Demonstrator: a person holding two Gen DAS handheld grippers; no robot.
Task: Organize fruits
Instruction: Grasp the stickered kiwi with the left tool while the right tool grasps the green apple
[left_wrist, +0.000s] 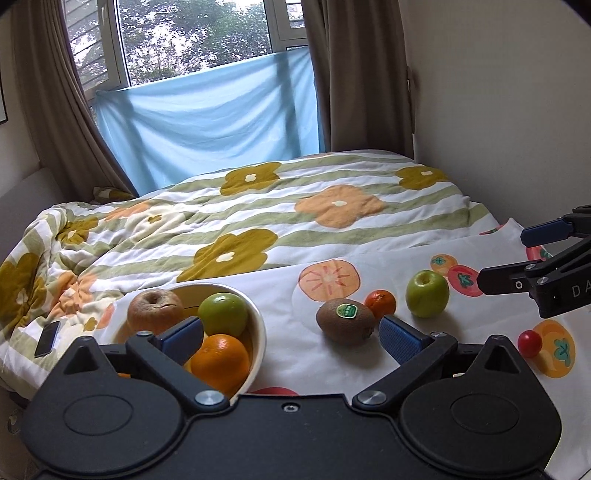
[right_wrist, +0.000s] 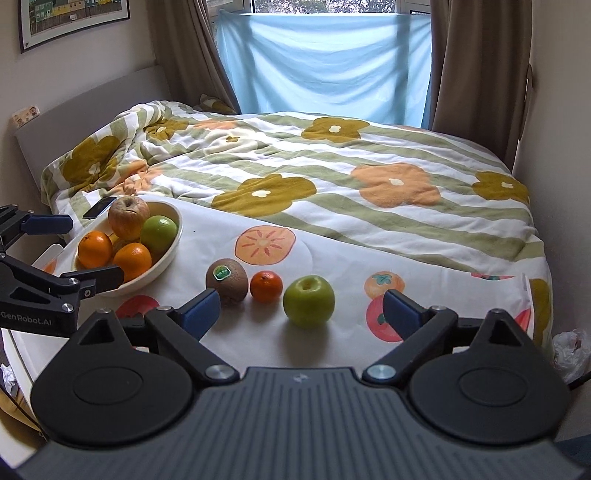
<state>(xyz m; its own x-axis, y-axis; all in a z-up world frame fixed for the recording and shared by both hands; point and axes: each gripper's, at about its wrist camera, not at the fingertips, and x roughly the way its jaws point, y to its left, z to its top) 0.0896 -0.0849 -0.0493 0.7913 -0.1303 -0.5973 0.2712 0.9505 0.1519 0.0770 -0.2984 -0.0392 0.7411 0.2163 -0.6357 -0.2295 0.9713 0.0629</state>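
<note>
Fruits: kiwi (right_wrist: 226, 281), small tangerine (right_wrist: 266, 286) and green apple (right_wrist: 308, 301) lie in a row on the white cloth (right_wrist: 207, 236) over the bed, near its front edge; a red cherry tomato (left_wrist: 529, 343) sits apart toward the right edge. The bowl (right_wrist: 168, 254) at the left edge is already heaped. Left gripper (left_wrist: 291, 332) and right gripper (right_wrist: 301, 314) are both held wide apart, empty. Risks judged: round fruit may be nudged and rolled on the soft bedding, or an added piece may spill from the piled bowl.

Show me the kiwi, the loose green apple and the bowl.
kiwi (right_wrist: 227, 282): right wrist view, middle of its brown skin.
green apple (right_wrist: 308, 301): right wrist view, front of the fruit.
bowl (right_wrist: 173, 243): right wrist view, cream outer wall.
</note>
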